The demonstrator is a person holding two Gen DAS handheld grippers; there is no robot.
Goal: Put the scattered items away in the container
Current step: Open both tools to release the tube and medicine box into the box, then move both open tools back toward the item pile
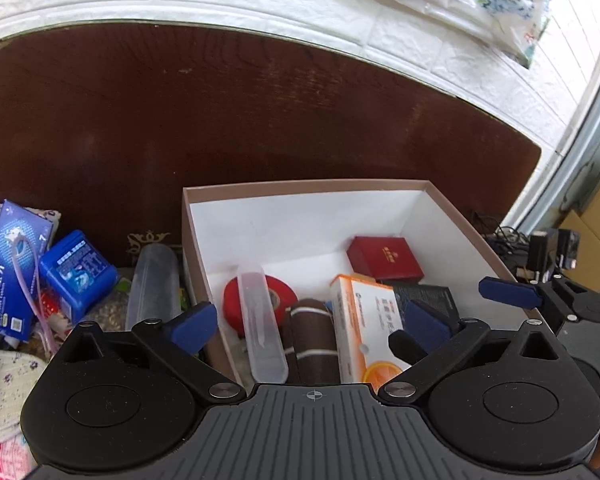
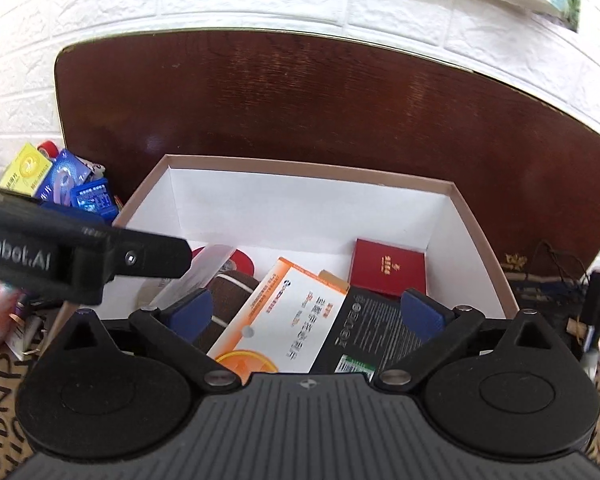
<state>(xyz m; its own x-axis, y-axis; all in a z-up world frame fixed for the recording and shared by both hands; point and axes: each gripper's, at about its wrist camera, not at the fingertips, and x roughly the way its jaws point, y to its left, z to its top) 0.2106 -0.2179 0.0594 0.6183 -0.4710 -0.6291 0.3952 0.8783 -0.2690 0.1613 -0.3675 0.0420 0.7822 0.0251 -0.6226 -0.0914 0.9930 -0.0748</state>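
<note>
I count one container [image 1: 284,216], an open box with a tan rim and white inner walls, standing against a dark wooden board [image 1: 220,112]. Inside it I count six items: one red tape roll [image 1: 288,292], one clear plastic tube [image 1: 260,320] lying across that roll, one brown roll with white bands [image 1: 312,340], one orange-and-white carton [image 2: 296,316], one black box [image 2: 372,328] and one red box [image 2: 388,266] at the far right corner. Outside, at ten o'clock from the container, I see two blue packs [image 1: 76,272] and one clear bottle [image 1: 152,280] lying just beside the box wall. My left gripper [image 1: 312,320] hangs over the near edge with jaws spread wide, nothing between them; the container lies at twelve o'clock. My right gripper [image 2: 304,312] likewise stands wide open, empty, the carton directly below.
</note>
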